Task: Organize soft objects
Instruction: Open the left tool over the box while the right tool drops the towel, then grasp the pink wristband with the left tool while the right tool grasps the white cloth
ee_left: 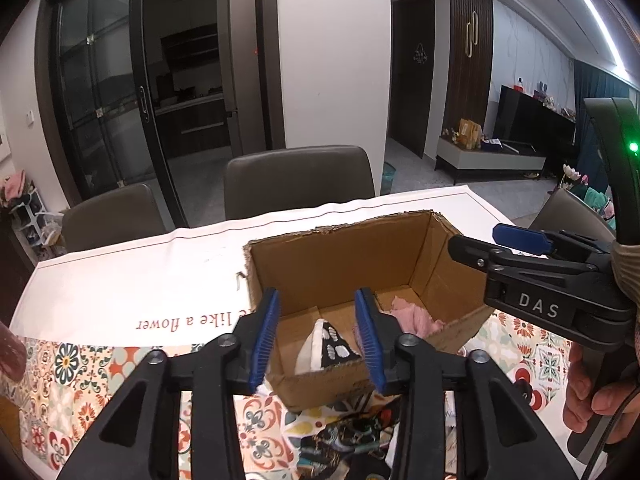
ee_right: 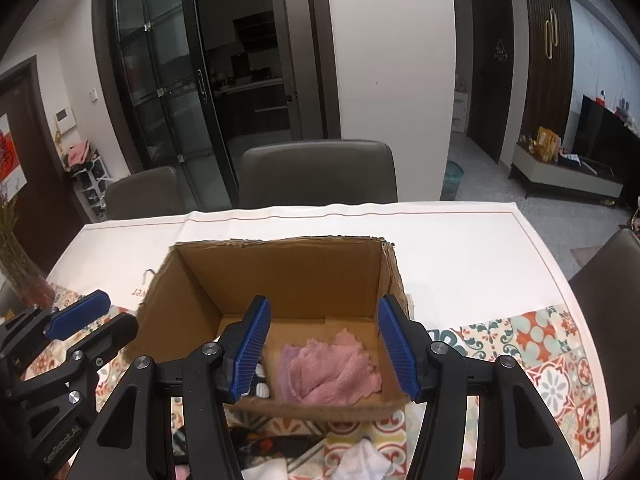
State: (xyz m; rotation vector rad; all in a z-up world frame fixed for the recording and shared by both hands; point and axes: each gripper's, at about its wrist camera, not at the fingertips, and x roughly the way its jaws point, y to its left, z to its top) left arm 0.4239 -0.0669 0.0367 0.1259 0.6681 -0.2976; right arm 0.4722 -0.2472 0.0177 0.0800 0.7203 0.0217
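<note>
Cardboard box sits open-topped on the bench, which is covered by a white cloth with a patterned floral strip along the near edge. Inside the box, on its floor, a crumpled pink cloth lies toward the right side, and a black-and-white folded soft item rests toward the left, near the front wall.

Both tongs hang over the near rim of the box, angled down into it. The left tongs stand parted with nothing between the blue pads — the black-and-white item shows in the gap, down on the box floor and clear of them. The right tongs are spread wider, likewise empty, with the pink cloth visible below and between the pads but untouched.

In the left wrist view the right tongs reach in from the right, held by a hand at the edge. More soft items — white cloth and dark patterned fabric — lie on the bench just in front of the box.
</note>
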